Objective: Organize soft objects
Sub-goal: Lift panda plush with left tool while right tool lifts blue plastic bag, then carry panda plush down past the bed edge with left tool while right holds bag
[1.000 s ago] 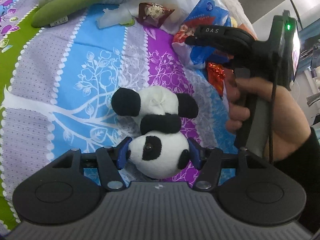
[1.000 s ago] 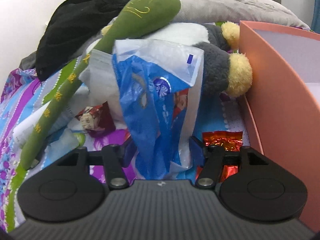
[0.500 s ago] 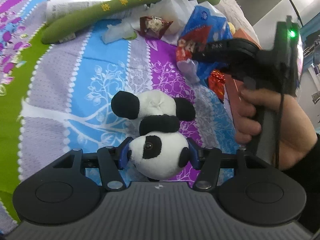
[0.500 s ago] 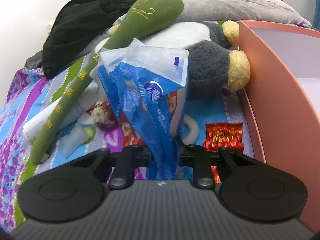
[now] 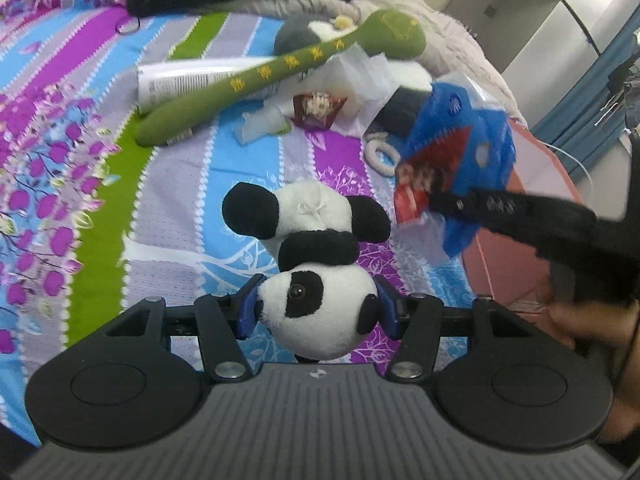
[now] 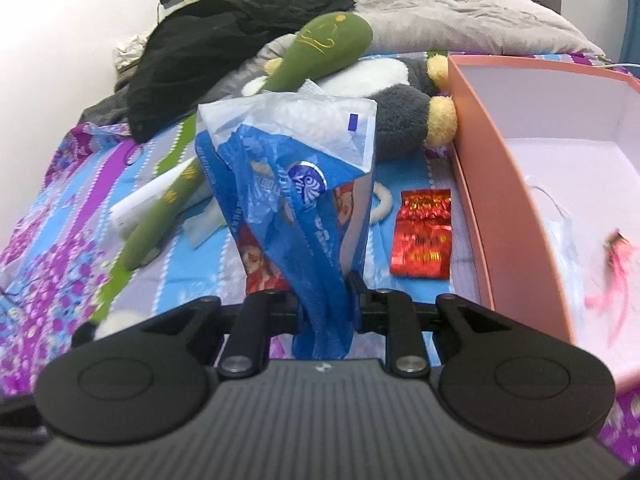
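Note:
My left gripper [image 5: 318, 312] is shut on the head of a black-and-white panda plush [image 5: 316, 240], held above the patterned bedsheet [image 5: 80, 160]. My right gripper [image 6: 324, 304] is shut on a blue and white plastic snack bag [image 6: 296, 184], lifted off the bed; it also shows in the left wrist view [image 5: 460, 152], at the right beside the pink box [image 5: 520, 248]. A long green plush [image 6: 248, 120] and a grey, white and yellow plush [image 6: 404, 108] lie further back on the bed.
The open pink box [image 6: 480, 152] stands at the right with small items inside. A red foil packet [image 6: 422, 232], a white ring [image 6: 384, 208], a white tube [image 5: 192, 80], wrappers, black clothing [image 6: 224, 48] and a grey blanket [image 6: 460, 16] lie around.
Both grippers have risen. The right gripper closed on the blue bag and lifted it toward the pink box. The left keeps its hold on the panda.

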The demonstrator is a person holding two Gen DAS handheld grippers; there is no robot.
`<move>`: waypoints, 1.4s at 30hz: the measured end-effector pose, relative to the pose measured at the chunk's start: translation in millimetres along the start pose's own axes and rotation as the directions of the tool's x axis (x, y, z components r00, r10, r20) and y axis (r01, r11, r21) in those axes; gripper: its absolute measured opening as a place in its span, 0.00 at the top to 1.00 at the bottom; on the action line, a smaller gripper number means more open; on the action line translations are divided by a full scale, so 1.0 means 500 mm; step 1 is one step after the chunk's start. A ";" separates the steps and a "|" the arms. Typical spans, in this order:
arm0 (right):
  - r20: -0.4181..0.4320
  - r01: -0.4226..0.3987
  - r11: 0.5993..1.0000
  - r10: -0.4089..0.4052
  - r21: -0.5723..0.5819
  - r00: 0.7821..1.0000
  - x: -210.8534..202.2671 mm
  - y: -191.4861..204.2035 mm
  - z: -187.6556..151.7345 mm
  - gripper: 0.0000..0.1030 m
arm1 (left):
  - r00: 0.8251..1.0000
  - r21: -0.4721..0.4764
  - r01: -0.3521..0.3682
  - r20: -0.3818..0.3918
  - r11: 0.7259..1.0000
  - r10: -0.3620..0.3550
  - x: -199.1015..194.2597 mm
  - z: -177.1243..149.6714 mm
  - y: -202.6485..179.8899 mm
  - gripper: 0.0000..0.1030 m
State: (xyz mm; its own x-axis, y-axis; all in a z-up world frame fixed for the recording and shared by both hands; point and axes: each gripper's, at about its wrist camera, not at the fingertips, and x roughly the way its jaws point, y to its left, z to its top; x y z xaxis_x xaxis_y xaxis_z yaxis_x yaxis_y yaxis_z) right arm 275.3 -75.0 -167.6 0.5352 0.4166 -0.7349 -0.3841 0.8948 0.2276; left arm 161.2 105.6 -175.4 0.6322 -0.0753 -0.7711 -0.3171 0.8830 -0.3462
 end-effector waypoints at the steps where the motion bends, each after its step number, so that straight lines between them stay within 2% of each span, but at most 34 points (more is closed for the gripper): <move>1: 0.004 -0.001 1.000 0.001 0.002 1.000 -0.015 0.001 -0.005 0.76 | 1.000 0.007 -0.003 0.009 1.000 0.003 -0.012 -0.002 -0.002 0.39; 13: 0.062 -0.014 0.999 0.012 0.029 0.998 -0.191 0.018 -0.064 0.76 | 0.996 0.056 -0.021 0.085 0.998 0.016 -0.146 -0.041 -0.025 0.39; 23: 0.106 -0.032 0.998 0.026 0.047 0.994 -0.289 0.016 -0.109 0.76 | 0.993 0.087 -0.006 0.117 0.996 -0.004 -0.214 -0.075 -0.056 0.40; 26: 0.119 -0.032 0.998 0.026 0.055 0.993 -0.310 0.008 -0.117 0.76 | 0.993 0.103 0.015 0.113 0.995 -0.027 -0.220 -0.078 -0.077 0.45; 28: 0.130 -0.033 0.997 0.024 0.064 0.991 -0.323 -0.002 -0.121 0.76 | 0.992 0.128 0.027 0.115 0.991 -0.041 -0.222 -0.081 -0.095 0.54; 31: 0.138 -0.011 0.997 0.000 0.077 0.990 -0.329 -0.022 -0.131 0.76 | 0.994 0.162 0.028 0.099 0.986 -0.044 -0.207 -0.082 -0.121 0.55; 34: 0.125 0.012 0.995 -0.024 0.095 0.992 -0.327 -0.045 -0.147 0.76 | 0.998 0.164 0.029 0.050 0.986 -0.038 -0.177 -0.096 -0.123 0.55; 42: 0.006 0.023 0.994 -0.024 0.109 1.000 -0.279 -0.064 -0.208 0.76 | 0.996 0.149 0.013 -0.085 0.989 0.000 -0.126 -0.148 -0.064 0.55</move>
State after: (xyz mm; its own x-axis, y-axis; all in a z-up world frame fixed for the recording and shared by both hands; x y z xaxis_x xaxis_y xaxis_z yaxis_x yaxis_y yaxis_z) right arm 134.9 -178.4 -138.9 0.5485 0.3958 -0.7365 -0.2869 0.9165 0.2788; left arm 79.3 47.9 -155.3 0.5696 -0.1148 -0.8139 -0.1998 0.9412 -0.2726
